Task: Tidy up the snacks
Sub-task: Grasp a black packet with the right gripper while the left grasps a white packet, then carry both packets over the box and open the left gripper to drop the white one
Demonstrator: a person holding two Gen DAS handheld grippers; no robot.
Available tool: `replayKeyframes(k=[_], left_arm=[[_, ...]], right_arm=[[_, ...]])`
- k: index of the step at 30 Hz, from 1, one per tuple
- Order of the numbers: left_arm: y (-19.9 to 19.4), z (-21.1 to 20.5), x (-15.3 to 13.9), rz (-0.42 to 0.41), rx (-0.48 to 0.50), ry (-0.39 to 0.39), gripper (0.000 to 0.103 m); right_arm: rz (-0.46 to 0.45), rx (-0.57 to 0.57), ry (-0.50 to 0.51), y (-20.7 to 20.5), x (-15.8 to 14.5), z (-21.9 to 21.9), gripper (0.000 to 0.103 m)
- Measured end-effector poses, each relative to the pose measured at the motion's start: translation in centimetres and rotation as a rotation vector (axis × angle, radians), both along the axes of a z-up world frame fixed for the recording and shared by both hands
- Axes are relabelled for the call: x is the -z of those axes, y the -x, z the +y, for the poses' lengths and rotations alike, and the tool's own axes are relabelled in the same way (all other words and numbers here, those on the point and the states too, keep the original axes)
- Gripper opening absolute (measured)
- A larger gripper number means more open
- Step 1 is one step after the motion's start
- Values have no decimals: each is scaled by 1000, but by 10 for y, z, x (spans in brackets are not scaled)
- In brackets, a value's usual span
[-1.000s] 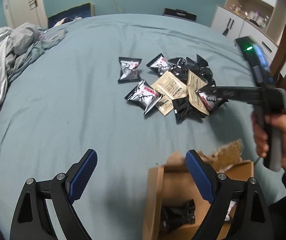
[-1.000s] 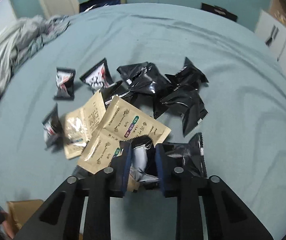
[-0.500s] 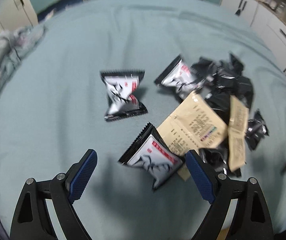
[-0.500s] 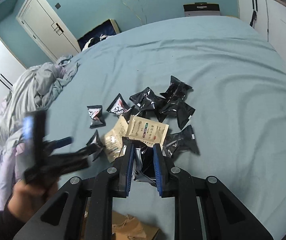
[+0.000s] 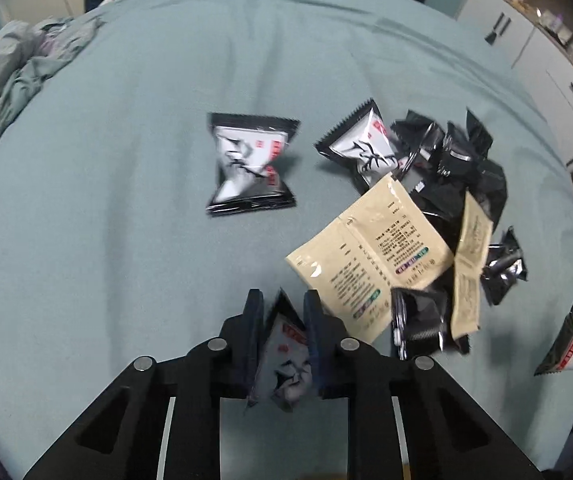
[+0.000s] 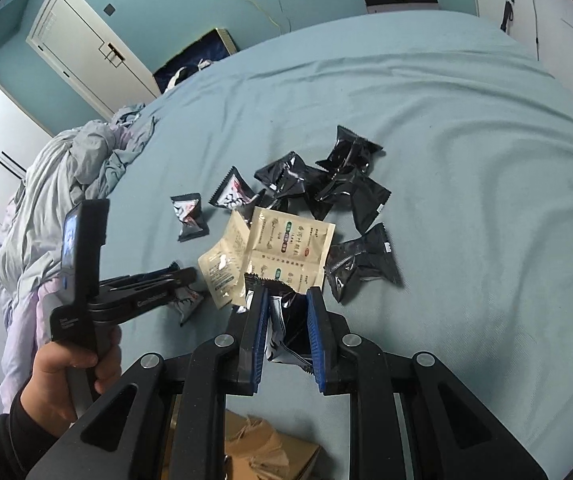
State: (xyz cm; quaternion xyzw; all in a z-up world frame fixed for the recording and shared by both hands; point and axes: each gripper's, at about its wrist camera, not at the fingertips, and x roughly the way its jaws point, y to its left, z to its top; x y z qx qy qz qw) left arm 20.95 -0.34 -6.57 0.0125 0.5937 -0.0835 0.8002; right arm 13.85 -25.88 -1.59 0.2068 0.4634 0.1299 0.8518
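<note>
Left wrist view: the left gripper (image 5: 282,320) is clamped on a black-and-white snack packet (image 5: 286,360), low over the bed (image 5: 106,240). The remaining snack pile (image 5: 426,208) lies ahead and to its right.

Right wrist view: the right gripper (image 6: 286,312) pinches a black snack packet (image 6: 286,320) lifted clear, probably for dropping into the cardboard box (image 6: 262,448) just beneath it.

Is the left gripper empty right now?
No, the left gripper is shut on a white-and-black snack packet pinched between its blue pads, in the left wrist view.
</note>
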Motion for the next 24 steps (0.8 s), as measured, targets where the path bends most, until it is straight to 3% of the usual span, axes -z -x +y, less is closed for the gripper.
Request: replayKeyframes(k=[3,4,12,16,17,18,19,20,24], left_arm=[[14,15,-20,-15,-31,21,5],[21,20,-27,-23,-39,27,0],[85,44,-94,-140,-29,122,0],[97,49,-101,-134,-8,119,3],[99,48,-98,-122,0,106,9],[98,48,-91,-112,6,73,31],[97,49,-85,-114,7,43,65],[96,50,-78,-123,8,12,84],[72,54,-36,-76,32,-98,86]], right_arm=[[-27,7,-4,18,-11,-4,17],[-33,11,-7,24,-13,-5,17],[-72,47,-46,94,-24,-22,17],[-88,51,-57,128,-28,-27,17],[-89,53,-66,140,-28,-27,17],[-91,53,-72,147,-29,-27,17],[-94,53,-79,157,-28,-28,17],[-95,52,-89,165,-27,-29,17],[-82,42,-150,184,-18,-34,17]])
